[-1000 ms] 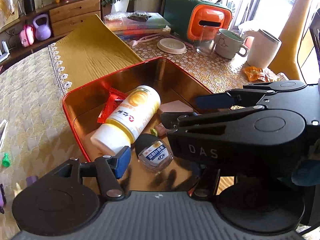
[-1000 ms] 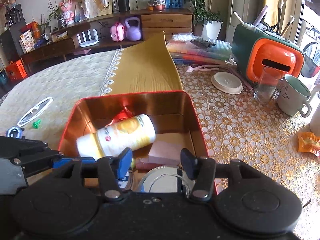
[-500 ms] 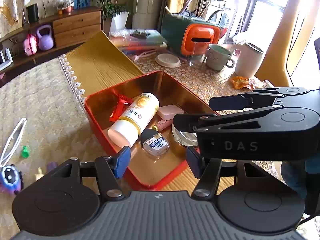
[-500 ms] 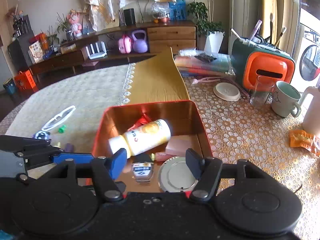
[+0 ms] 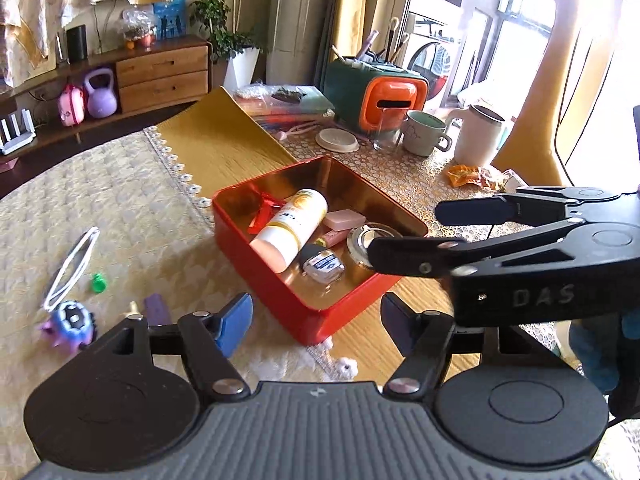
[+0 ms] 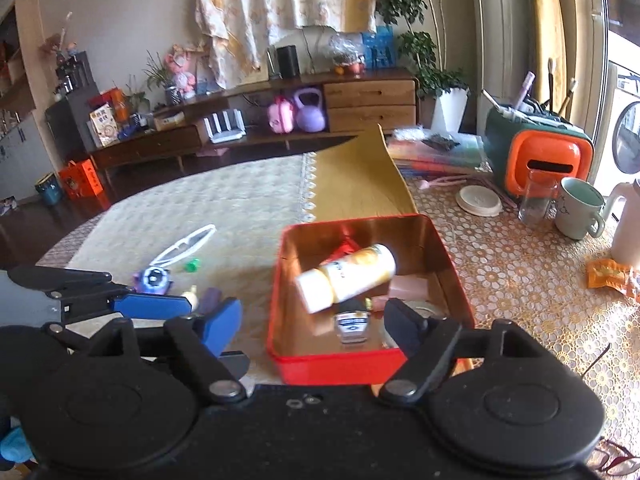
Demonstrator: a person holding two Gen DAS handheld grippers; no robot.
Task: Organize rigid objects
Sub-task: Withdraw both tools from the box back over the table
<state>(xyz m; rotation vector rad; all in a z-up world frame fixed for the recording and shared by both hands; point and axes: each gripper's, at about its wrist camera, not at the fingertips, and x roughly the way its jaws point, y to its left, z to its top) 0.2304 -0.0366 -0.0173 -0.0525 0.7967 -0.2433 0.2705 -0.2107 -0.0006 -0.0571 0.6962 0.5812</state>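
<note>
A red tin box (image 5: 276, 280) (image 6: 332, 364) stands on the table. In it lie a white and yellow bottle (image 5: 294, 224) (image 6: 348, 276), a red wrapper (image 5: 262, 210), a pink bar (image 5: 344, 219), a round silver lid (image 5: 362, 240) and a small labelled case (image 5: 323, 265) (image 6: 352, 326). My left gripper (image 5: 316, 326) is open and empty, above the box's near corner. My right gripper (image 6: 314, 324) is open and empty, above the box's near wall. It also shows in the left wrist view (image 5: 404, 232), over the box's right side.
On the cloth left of the box lie white glasses (image 5: 74, 262) (image 6: 188, 242), a green piece (image 5: 98, 282), a purple toy (image 5: 70, 322) (image 6: 152, 280) and a purple block (image 5: 154, 308). Behind stand an orange and green holder (image 5: 376, 96), a glass (image 6: 536, 200), a mug (image 5: 424, 132) and a white jug (image 5: 480, 136).
Both grippers have pulled back and up from the box, so it looks smaller and the items on the cloth at left have come into view. Both stay open and empty.
</note>
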